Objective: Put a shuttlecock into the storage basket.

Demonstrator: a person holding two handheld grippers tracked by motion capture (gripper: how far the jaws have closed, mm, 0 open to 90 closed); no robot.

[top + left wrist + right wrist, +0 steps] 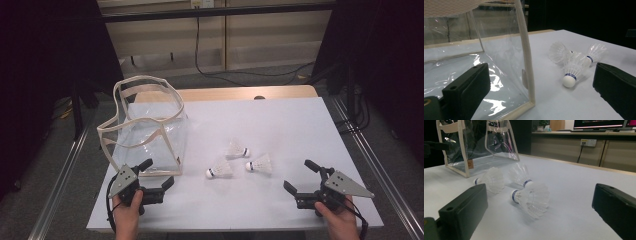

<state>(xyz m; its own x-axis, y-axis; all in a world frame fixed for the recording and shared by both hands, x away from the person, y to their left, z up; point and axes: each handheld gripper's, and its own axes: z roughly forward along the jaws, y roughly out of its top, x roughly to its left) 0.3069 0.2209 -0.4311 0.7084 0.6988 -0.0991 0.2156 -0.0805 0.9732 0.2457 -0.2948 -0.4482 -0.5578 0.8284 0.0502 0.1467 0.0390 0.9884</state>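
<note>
Far left, near edge of the white desk: left gripper, held in a hand, jaws spread wide with nothing between them, lying just beside the near corner of the clear bag. In the left gripper view, the bag's cream-trimmed corner standing upright between the two black jaws, touching neither.

Left half of the desk: clear bag with cream trim, upright, mouth open upward, handles slack over the rim; also seen at upper left in the right gripper view.

Centre of the desk, right of the bag: three white shuttlecocks lying on their sides, close together but apart from the bag. Near-left shuttlecock, cork toward the bag; far shuttlecock, cork toward the right; right shuttlecock, cork toward the left. Blue band around each cork.

Far right, near edge: right gripper, held in a hand, jaws likewise wide apart and empty, well apart from the shuttlecocks and pointed toward them. In the right gripper view, the nearest shuttlecock lying between the lines of the jaws, untouched.
</note>
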